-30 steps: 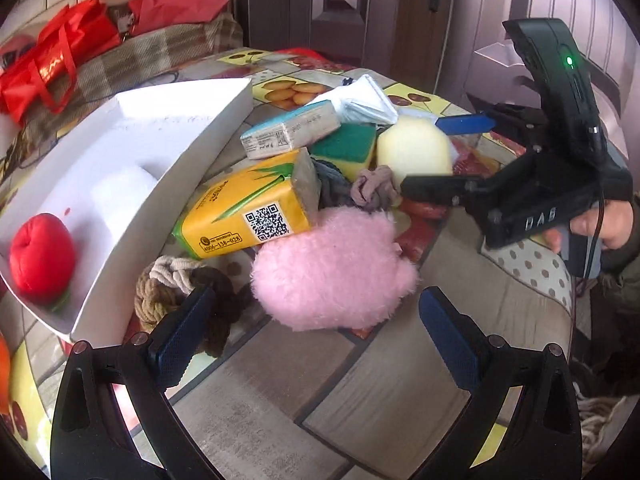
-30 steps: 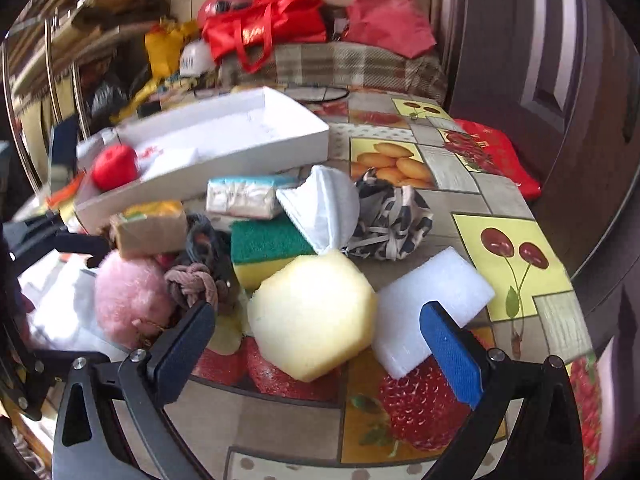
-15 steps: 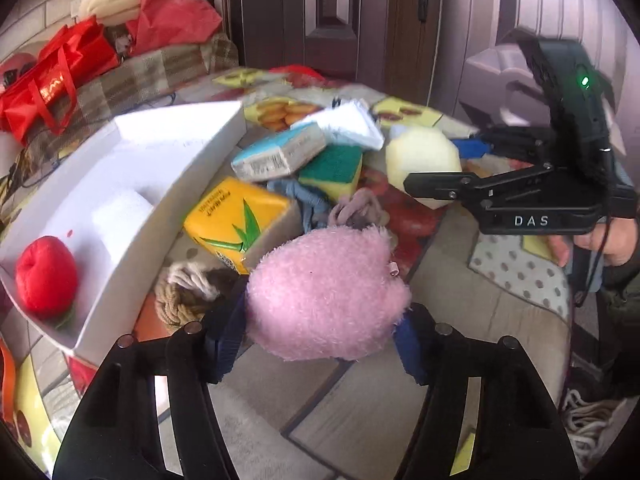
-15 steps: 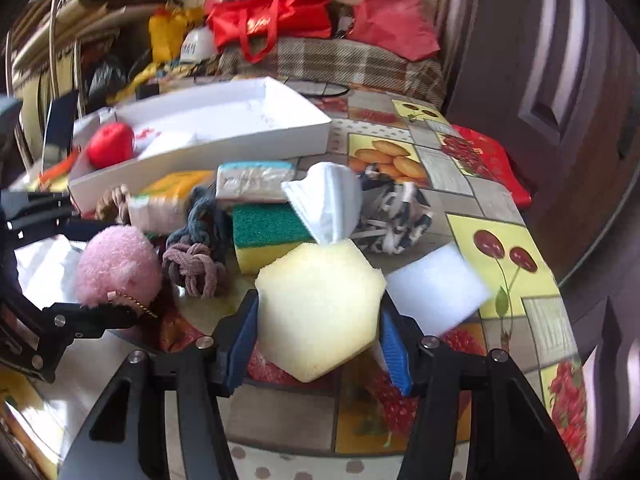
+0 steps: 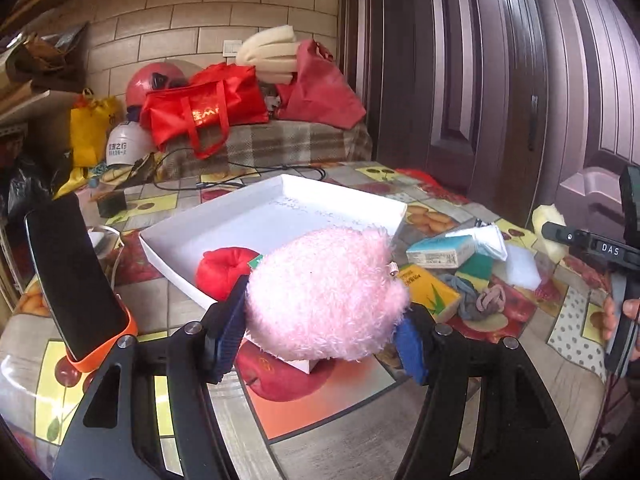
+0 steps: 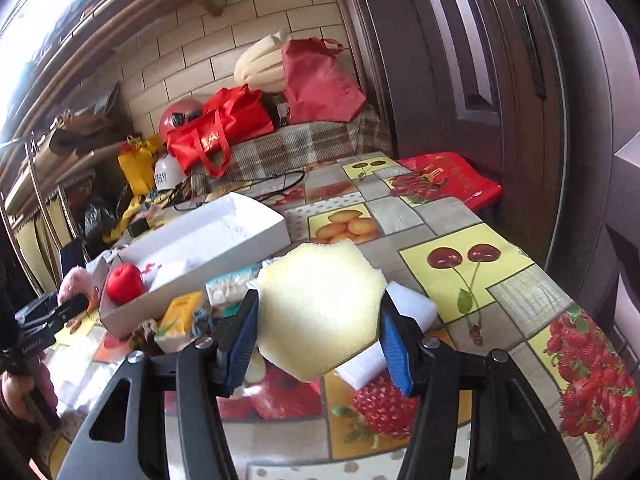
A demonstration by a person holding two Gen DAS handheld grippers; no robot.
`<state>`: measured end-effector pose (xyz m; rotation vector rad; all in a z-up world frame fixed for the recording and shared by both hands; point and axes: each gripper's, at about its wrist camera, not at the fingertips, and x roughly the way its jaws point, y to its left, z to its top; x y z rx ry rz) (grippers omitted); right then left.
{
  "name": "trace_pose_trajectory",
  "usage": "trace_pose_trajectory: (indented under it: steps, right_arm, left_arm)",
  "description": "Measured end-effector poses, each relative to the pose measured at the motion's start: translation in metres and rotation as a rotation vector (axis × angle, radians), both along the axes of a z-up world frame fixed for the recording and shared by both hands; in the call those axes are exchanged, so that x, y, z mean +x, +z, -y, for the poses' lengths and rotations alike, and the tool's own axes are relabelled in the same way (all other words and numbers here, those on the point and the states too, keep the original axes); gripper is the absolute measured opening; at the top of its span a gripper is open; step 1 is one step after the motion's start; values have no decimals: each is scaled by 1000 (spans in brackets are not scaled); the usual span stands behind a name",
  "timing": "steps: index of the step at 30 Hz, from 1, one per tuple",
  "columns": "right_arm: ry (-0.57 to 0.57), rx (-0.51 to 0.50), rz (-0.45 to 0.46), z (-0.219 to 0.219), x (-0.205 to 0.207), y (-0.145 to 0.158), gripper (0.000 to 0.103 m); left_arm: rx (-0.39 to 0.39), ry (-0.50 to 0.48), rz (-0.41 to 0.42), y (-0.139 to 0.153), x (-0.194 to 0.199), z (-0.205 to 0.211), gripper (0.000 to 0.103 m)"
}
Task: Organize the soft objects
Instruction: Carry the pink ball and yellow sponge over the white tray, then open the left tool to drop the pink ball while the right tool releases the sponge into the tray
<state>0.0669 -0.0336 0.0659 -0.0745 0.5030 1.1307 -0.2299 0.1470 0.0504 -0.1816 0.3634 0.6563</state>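
Left gripper pinching fluffy pink plush ball, lifted clear, ahead of it white cardboard tray: likely drop target. Right gripper clamped on pale yellow hexagonal foam sponge, raised above table, tray ahead-left.

White letters "DAS" stand on the black right gripper at the right edge of the left wrist frame; other print is unreadable.

The far half of the white tray lies bare; a phone stands left, clutter crowds its right side.
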Motion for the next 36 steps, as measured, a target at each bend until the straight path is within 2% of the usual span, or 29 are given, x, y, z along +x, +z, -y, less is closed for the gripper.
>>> trace_pose_trajectory:
  steps: [5,8,11,16,21,28,36]
  right_arm:
    - [22,31,73,-22,-27,5,56]
    - [50,21,117,-43,-46,4,57]
    - [89,-7,132,-65,-61,0,57]
    - [123,-58,173,-101,-79,-9,56]
    - [137,-52,221,-122,-91,-9,57]
    - [112,-57,141,-161,-82,-11,57]
    - [83,-17,131,-194,-84,-9,58]
  left_arm:
    - [94,80,8,2,-1,4,65]
    - [85,130,5,2,0,-13,65]
    - [110,172,14,3,2,-27,65]
    - [112,205,12,3,14,-52,65]
    - [123,242,19,4,25,-71,65]
    - [95,306,30,3,38,-99,66]
    - [70,320,19,3,53,-115,66]
